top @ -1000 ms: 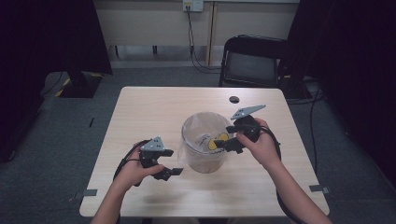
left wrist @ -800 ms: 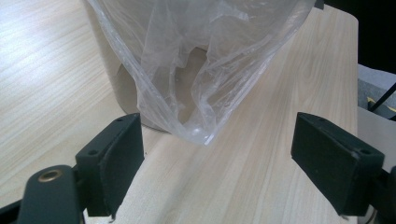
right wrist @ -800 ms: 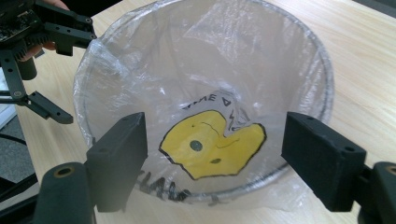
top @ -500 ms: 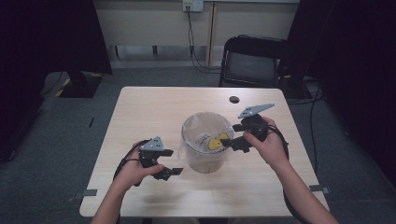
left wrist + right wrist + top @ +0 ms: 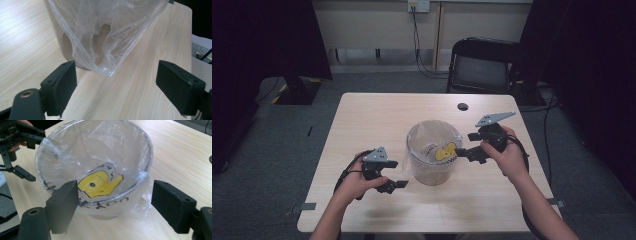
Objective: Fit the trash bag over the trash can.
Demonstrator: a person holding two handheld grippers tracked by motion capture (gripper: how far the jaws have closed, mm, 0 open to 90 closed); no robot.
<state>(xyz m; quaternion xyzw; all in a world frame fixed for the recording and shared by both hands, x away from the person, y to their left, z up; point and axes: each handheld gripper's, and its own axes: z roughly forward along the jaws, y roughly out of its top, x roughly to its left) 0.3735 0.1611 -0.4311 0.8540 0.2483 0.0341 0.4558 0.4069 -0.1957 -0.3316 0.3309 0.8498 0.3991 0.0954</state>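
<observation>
The round beige bucket (image 5: pixel 432 160) stands near the centre of the light wooden table (image 5: pixel 377 120). A thin clear plastic bag with a yellow printed logo (image 5: pixel 100 183) lines it, and the bag's mouth is folded over the rim. Judged from this, the lining step is largely complete; what is left appears to be smoothing the loose overhang, which hangs crumpled down the bucket's outer wall (image 5: pixel 100 50). The left gripper (image 5: pixel 391 184) sits just beside the bucket, jaws apart and gripping nothing. The right gripper (image 5: pixel 464 152) is at the rim, jaws likewise apart and empty.
</observation>
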